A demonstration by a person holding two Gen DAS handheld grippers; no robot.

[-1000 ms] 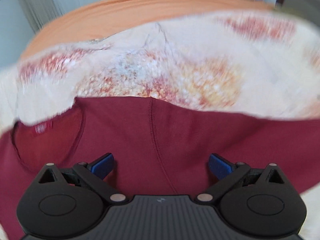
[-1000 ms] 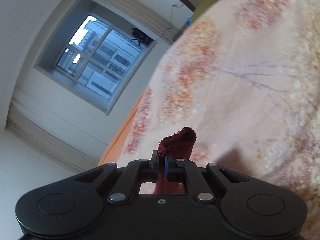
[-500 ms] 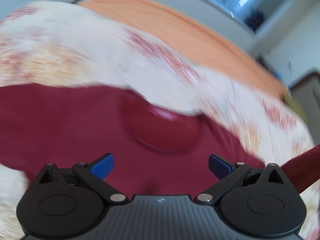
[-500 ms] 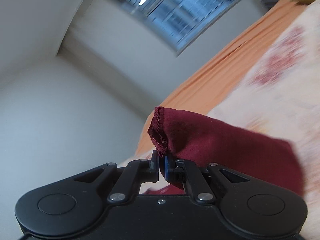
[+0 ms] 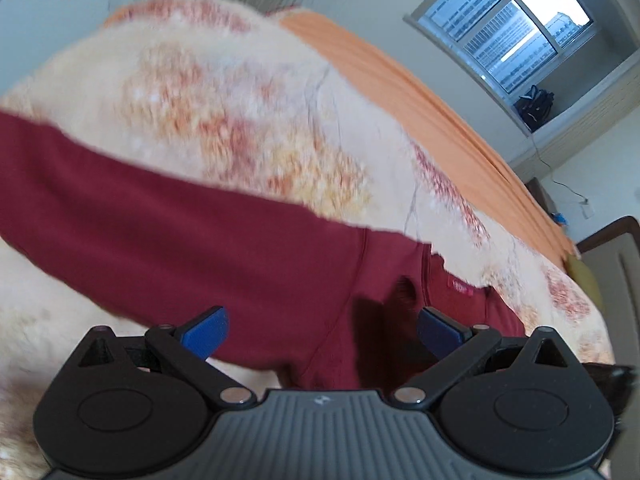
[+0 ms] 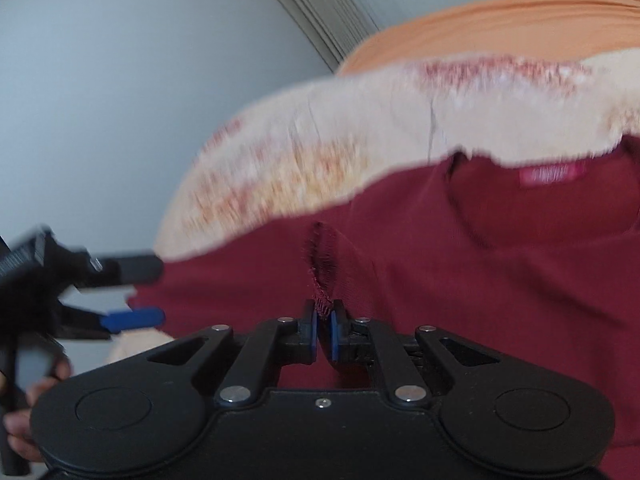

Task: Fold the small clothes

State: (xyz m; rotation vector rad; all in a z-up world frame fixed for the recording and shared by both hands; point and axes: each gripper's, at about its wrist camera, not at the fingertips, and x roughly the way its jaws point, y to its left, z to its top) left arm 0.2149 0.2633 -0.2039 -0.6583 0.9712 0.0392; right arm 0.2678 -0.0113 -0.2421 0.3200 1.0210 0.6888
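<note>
A dark red shirt (image 5: 224, 240) lies spread on the floral bedspread (image 5: 240, 112), its neck label (image 5: 460, 287) to the right. My left gripper (image 5: 322, 330) is open and empty just above the shirt. In the right wrist view my right gripper (image 6: 324, 320) is shut on the shirt's sleeve cuff (image 6: 322, 276) and holds it over the shirt's body (image 6: 500, 280), below the collar and label (image 6: 552, 175). The left gripper (image 6: 132, 292) shows open at the left edge of that view.
An orange sheet (image 5: 420, 112) covers the bed's far side. A window (image 5: 508, 20) with a dark bag (image 5: 534, 106) on its sill is in the far wall. A headboard (image 5: 612, 252) stands at the right.
My right gripper has swung down from high in the air and brought the sleeve cuff over the shirt's body. My left gripper has turned to the left over the shirt, still open.
</note>
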